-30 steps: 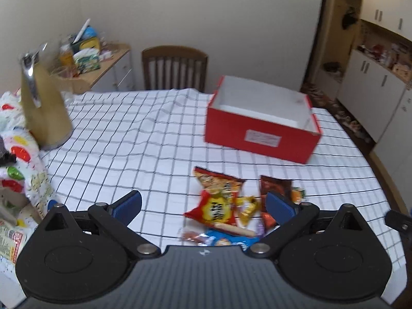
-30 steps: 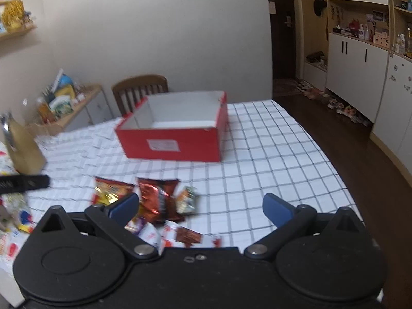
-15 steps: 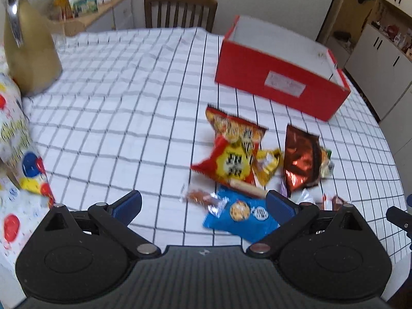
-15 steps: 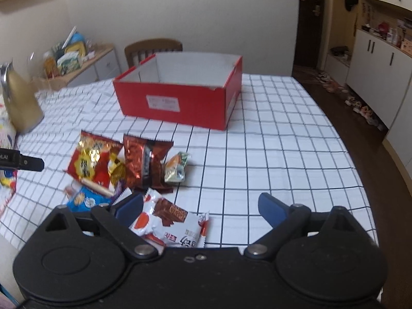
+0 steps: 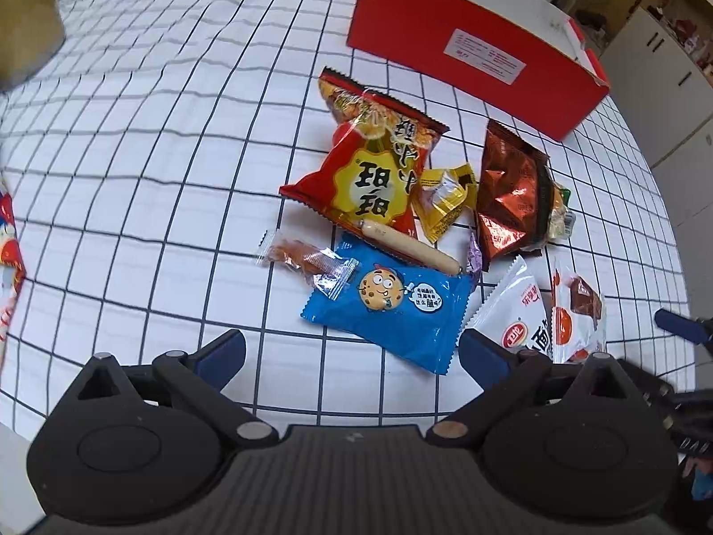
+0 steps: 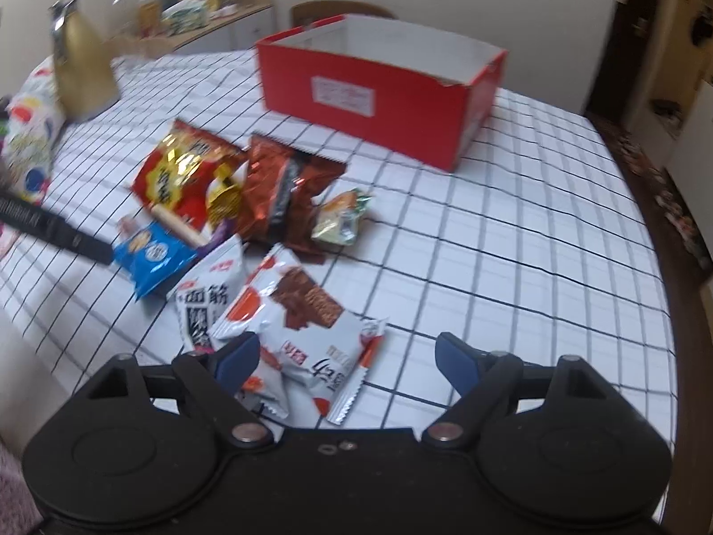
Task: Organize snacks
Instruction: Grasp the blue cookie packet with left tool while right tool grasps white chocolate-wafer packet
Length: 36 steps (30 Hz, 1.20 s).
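Observation:
A pile of snack packets lies on the checked tablecloth in front of a red box (image 5: 468,44) with a white inside (image 6: 387,84). My left gripper (image 5: 352,352) is open and empty, just short of a blue cookie packet (image 5: 392,307). Beyond it lie a red-and-yellow chip bag (image 5: 370,169), a sausage stick (image 5: 410,245) and a brown foil bag (image 5: 512,196). My right gripper (image 6: 347,356) is open and empty over a white packet with a brown picture (image 6: 303,325). A second white packet (image 6: 205,298) lies beside it.
A gold jug (image 6: 80,71) and a colourful printed bag (image 6: 31,142) stand at the table's left. A wooden chair (image 6: 338,9) and a cluttered side cabinet (image 6: 200,13) are behind the table. White cupboards (image 5: 659,67) line the right wall.
Both grippers have moved forward and down toward the snack pile. The packets now fill the lower part of each view. Both stay open.

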Tool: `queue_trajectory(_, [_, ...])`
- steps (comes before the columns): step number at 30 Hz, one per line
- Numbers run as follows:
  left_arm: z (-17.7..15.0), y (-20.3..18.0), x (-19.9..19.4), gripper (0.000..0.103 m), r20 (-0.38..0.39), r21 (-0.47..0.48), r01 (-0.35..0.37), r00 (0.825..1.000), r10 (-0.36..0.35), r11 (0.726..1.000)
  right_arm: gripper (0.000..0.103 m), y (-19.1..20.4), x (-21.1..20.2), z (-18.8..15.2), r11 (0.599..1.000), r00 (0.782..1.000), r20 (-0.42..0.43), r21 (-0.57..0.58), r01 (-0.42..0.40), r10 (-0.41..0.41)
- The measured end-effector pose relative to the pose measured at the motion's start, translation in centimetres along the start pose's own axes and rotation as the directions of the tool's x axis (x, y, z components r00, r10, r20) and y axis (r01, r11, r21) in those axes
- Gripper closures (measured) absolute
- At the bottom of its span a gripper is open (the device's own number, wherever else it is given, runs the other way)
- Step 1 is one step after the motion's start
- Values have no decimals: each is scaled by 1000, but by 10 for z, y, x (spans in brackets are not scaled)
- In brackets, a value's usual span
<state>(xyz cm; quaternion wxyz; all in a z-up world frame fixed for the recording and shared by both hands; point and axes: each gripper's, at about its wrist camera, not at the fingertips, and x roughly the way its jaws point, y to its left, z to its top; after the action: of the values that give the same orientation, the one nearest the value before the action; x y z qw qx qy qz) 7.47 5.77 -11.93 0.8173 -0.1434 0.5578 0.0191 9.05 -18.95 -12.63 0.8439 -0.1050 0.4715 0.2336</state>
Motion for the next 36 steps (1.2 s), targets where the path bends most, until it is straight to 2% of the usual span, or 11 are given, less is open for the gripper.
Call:
queue_trajectory(4, [8, 10, 9, 1, -58, -99, 36, 997, -42, 994, 17, 7, 13, 4, 989, 999, -35, -148, -27, 22])
queue_trajectory(7, [15, 18, 15, 1, -97, -192, 53, 993, -73, 980, 17, 8, 20, 11, 969, 996, -67, -239, -66, 52])
queue_trajectory(10, [23, 22, 19, 1, -113, -272, 61, 989, -94, 960, 17, 11, 27, 17, 942, 990, -105, -310, -127, 99])
queue_trajectory(15, [30, 20, 25, 1, -128, -351, 44, 987, -95, 935, 17, 21, 38, 19, 897, 984, -137, -412, -161, 113])
queue_trajectory(17, [31, 16, 29, 1, -133, -360, 40, 987, -94, 932, 18, 24, 42, 21, 888, 983, -144, -428, -169, 117])
queue_trajectory(21, [33, 12, 36, 1, -138, -386, -15, 990, -42, 923, 20, 28, 45, 23, 878, 984, -139, -450, -164, 113])
queue_trajectory(27, [35, 13, 48, 1, -146, -442, -30, 989, -39, 897, 30, 30, 46, 24, 876, 983, -141, -451, -172, 120])
queue_trajectory(31, [36, 5, 56, 1, -162, -416, -87, 987, 20, 905, 35, 31, 44, 24, 879, 982, -147, -445, -172, 118])
queue_trajectory(34, [34, 2, 56, 4, -163, -387, -100, 986, 39, 917, 43, 30, 42, 21, 883, 986, -144, -447, -144, 88])
queue_trajectory(36, [33, 0, 55, 7, -163, -367, -103, 986, 45, 925, 44, 28, 40, 19, 897, 987, -144, -422, -129, 74])
